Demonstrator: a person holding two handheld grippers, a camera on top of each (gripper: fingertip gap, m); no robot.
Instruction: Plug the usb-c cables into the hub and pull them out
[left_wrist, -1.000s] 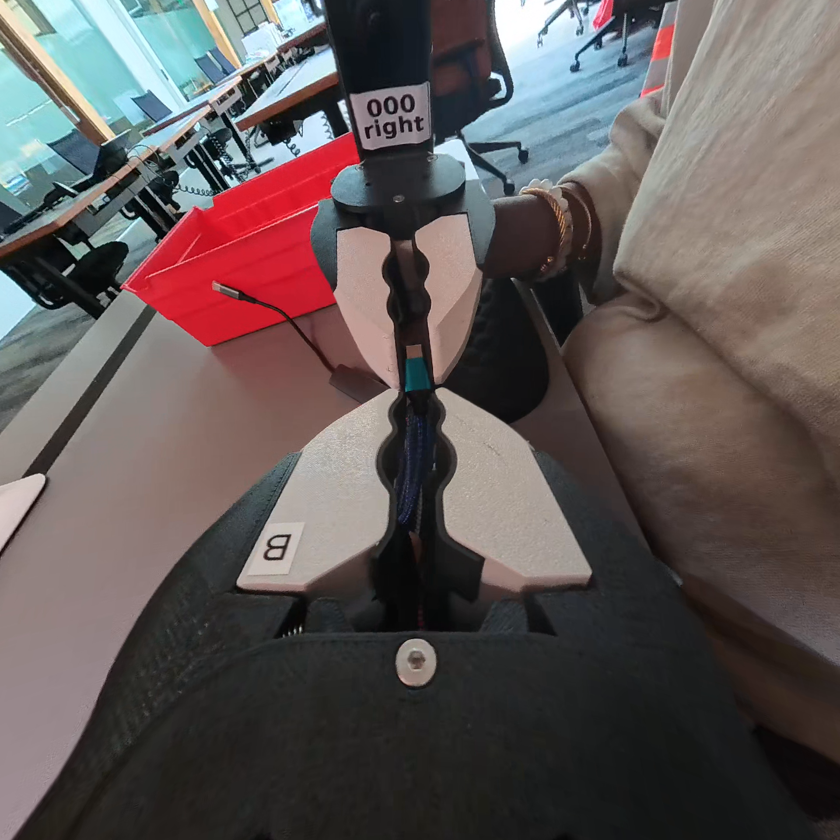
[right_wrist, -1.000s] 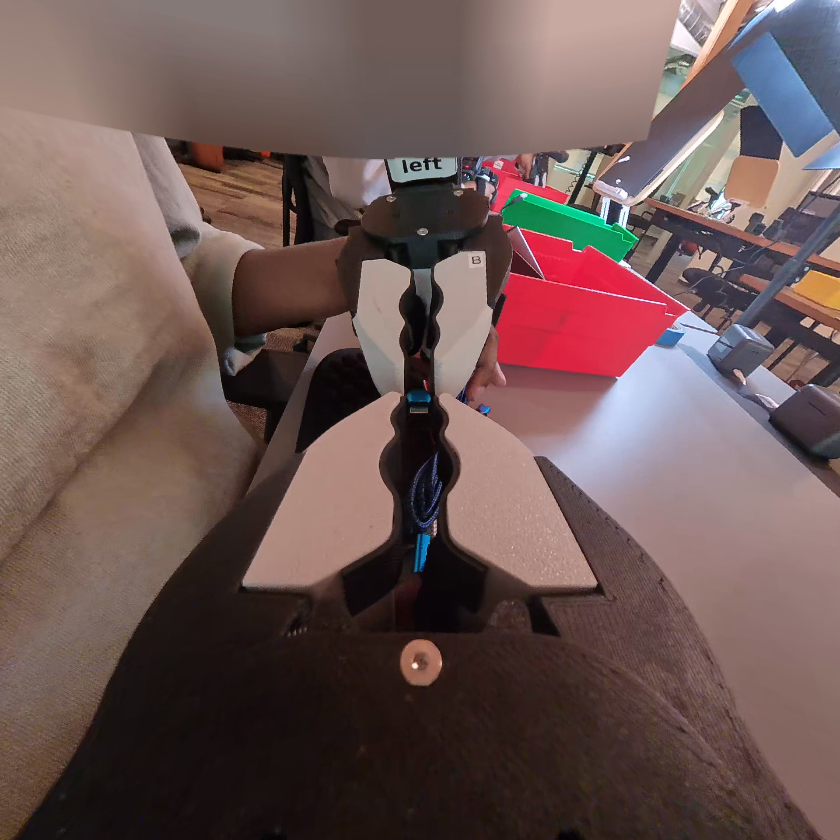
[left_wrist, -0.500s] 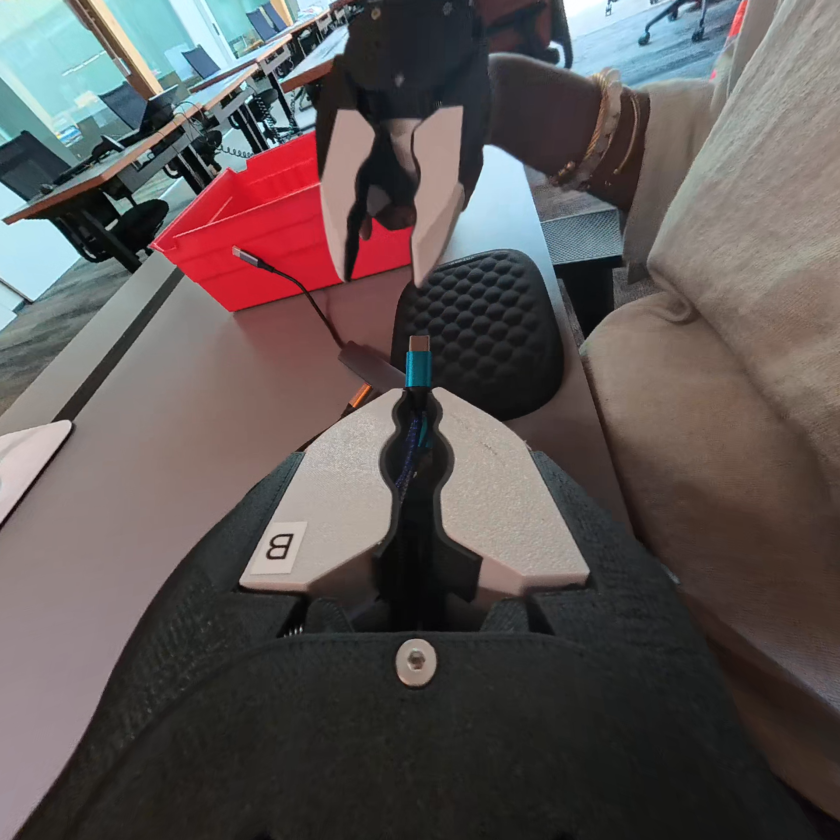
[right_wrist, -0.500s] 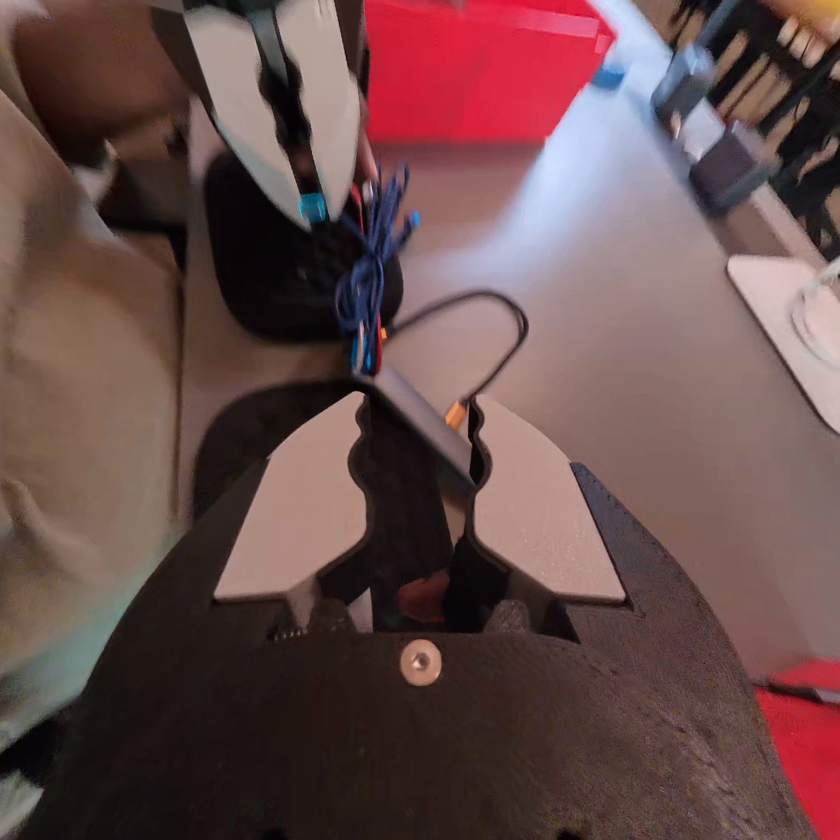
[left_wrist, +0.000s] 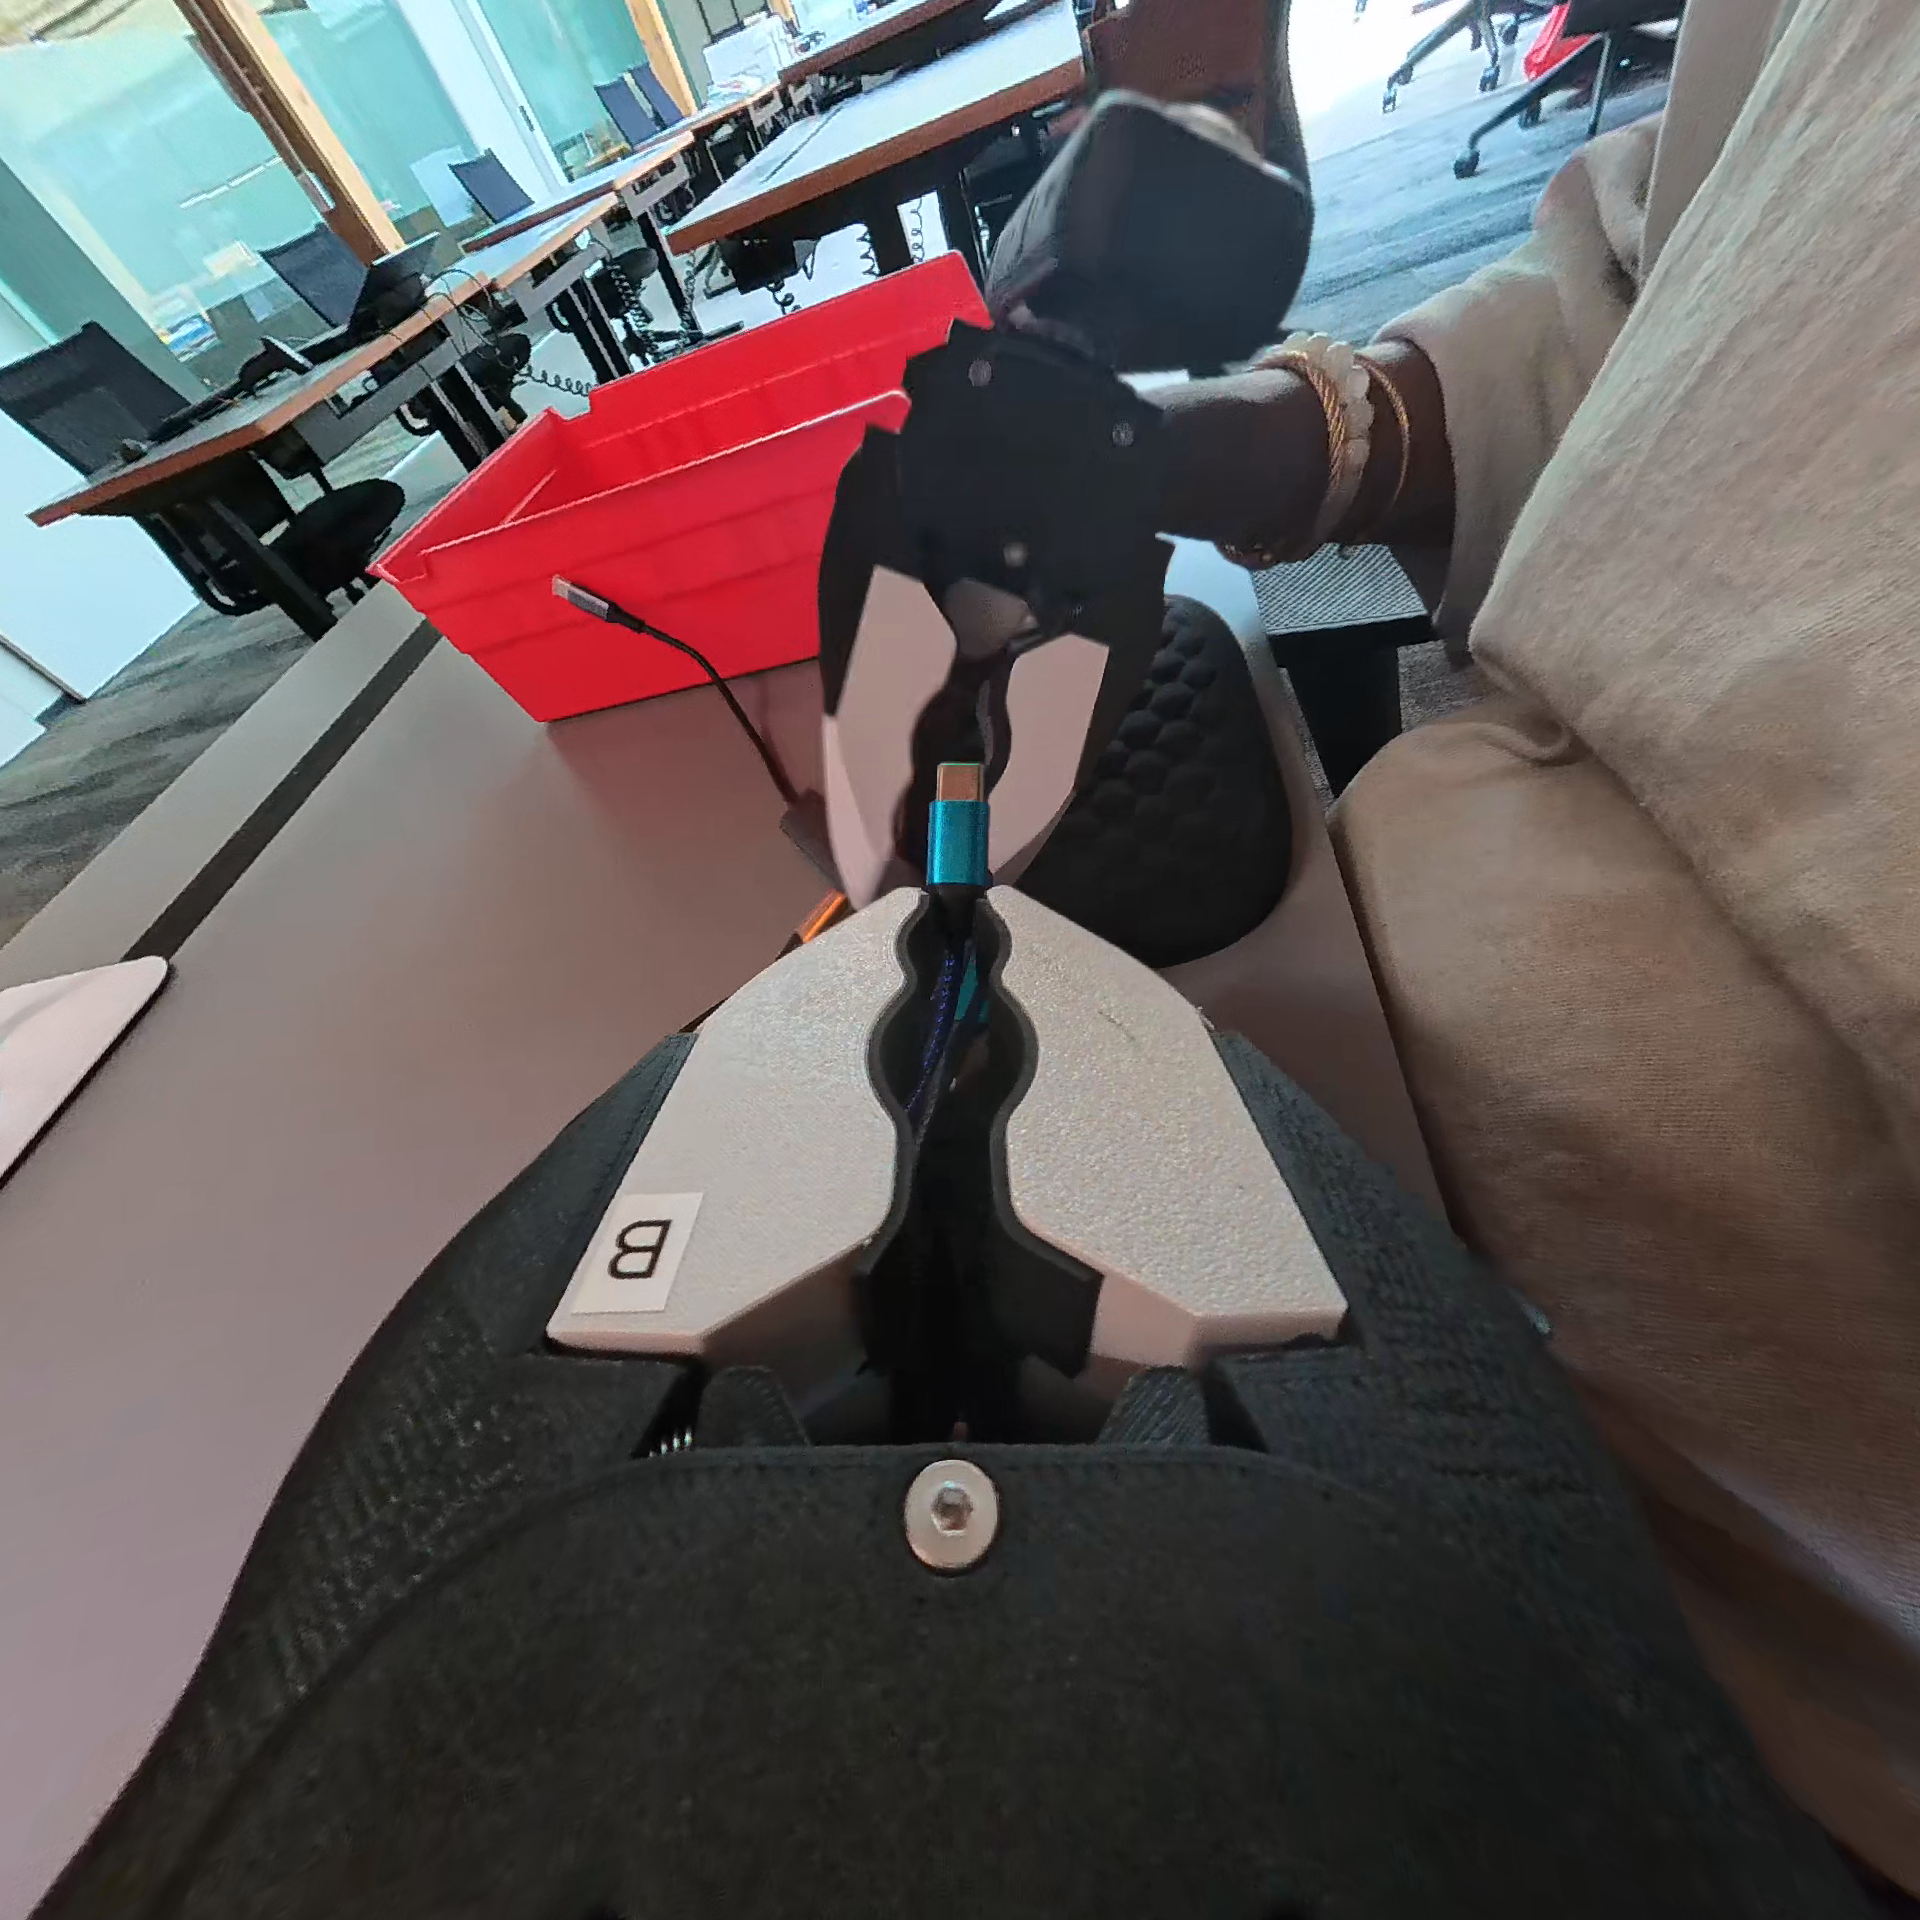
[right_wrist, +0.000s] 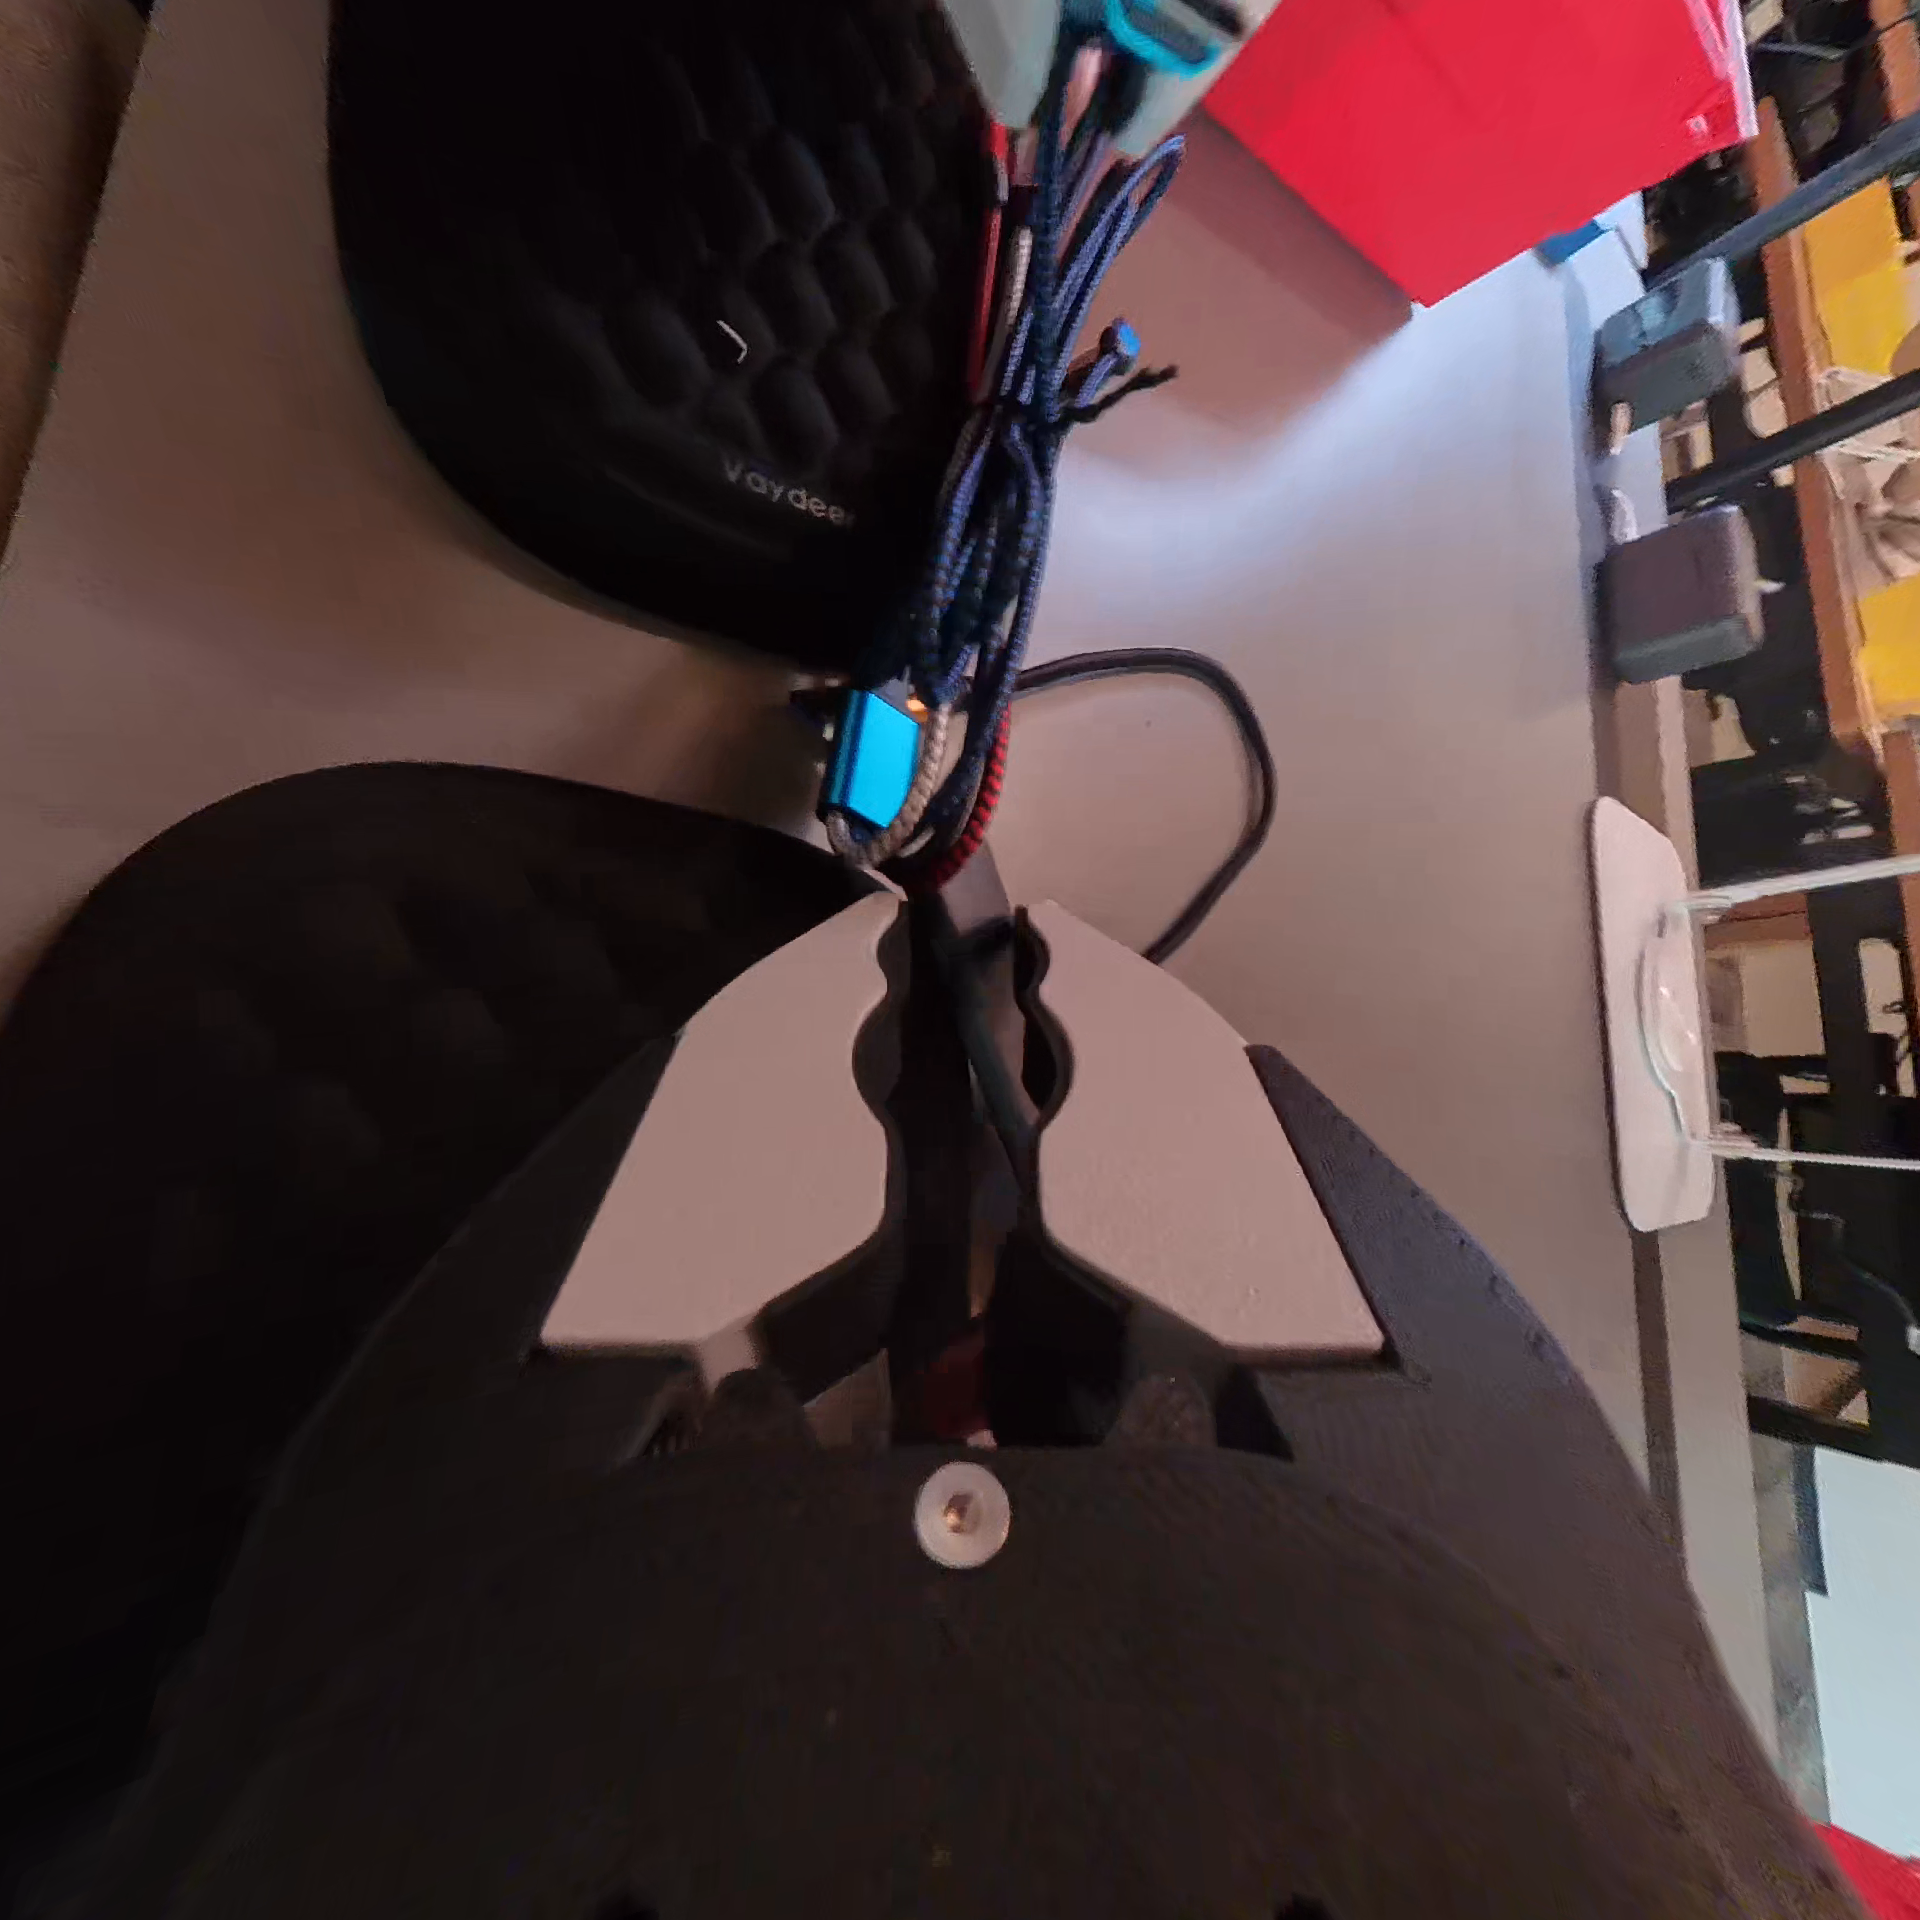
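Above the table (left_wrist: 416, 935), left gripper (left_wrist: 951, 904) pinches a teal plug (left_wrist: 954, 842); right gripper (right_wrist: 961, 914) clamps the hub (right_wrist: 977, 894).

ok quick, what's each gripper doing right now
left gripper: shut on the teal-tipped cable.
right gripper: shut on the grey hub.

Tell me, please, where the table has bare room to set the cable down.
Free: the table between the red bin and white pad. Crowded: near the black cushion, where the hub, cables and right tongs meet.
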